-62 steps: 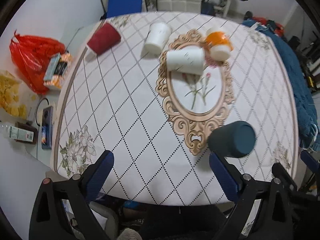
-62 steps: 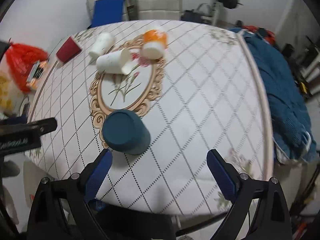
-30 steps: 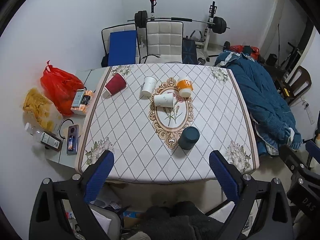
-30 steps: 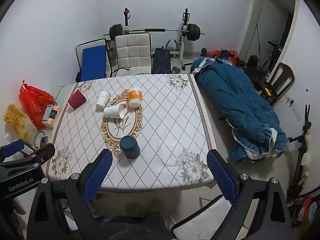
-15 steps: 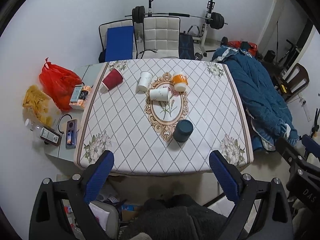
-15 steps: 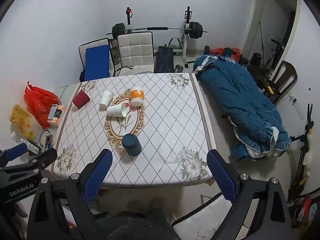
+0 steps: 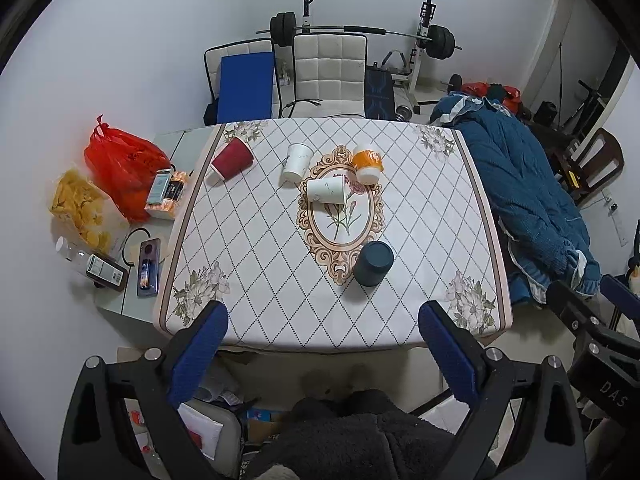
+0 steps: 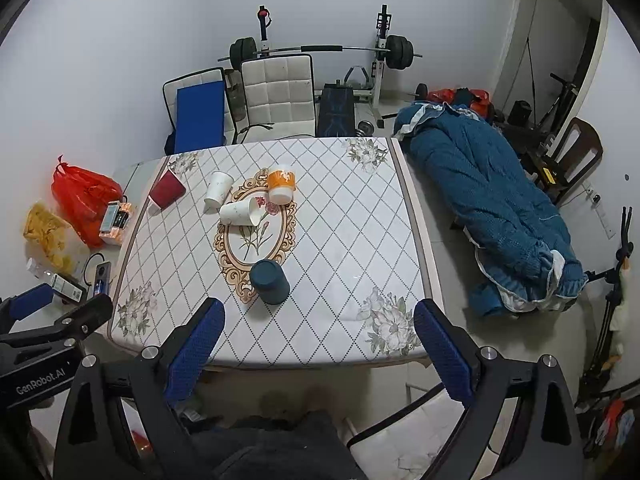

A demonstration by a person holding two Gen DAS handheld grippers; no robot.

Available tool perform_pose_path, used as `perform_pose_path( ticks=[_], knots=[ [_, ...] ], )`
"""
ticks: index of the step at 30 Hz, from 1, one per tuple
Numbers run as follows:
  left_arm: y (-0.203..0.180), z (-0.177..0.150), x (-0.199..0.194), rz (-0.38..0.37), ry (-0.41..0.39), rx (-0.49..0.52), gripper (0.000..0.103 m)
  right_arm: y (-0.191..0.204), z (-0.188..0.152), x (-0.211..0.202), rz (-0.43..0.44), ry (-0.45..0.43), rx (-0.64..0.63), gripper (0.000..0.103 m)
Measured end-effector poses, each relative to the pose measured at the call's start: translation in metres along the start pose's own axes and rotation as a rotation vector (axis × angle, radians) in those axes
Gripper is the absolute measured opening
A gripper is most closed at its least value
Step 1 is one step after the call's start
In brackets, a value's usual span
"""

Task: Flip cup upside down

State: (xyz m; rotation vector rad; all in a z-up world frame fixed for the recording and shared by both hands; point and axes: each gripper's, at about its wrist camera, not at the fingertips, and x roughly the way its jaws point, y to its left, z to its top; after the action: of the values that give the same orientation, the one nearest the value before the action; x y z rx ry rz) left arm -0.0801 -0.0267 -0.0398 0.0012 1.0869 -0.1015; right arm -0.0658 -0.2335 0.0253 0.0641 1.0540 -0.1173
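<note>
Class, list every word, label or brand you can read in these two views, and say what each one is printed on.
"GenRobot.AI": white print on the black body of the left claw, seen in the right wrist view.
"DAS": on the black body of the right claw, cut off by the picture's edge.
Print on the small boxes and bottle beside the table: too small to read.

1. A room in a home is shown, used for dining and exercise.
2. Ahead of the tongs, a table under a floral cloth is seen.
3. Beyond it, a barbell rack and padded chairs are set against the wall.
4. To the right, a blue quilt is heaped.
</note>
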Motion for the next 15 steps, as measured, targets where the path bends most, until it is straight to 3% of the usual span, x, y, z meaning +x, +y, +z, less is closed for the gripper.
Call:
perform_pose_path(
  ticks=[15],
  knots=[
    [0.0022, 0.0062, 0.0025, 0.009, 0.000, -0.010, 0.098, 0.0000, 0.0028, 0.0069, 0.011, 0.014, -0.004, 0.098]
  ],
)
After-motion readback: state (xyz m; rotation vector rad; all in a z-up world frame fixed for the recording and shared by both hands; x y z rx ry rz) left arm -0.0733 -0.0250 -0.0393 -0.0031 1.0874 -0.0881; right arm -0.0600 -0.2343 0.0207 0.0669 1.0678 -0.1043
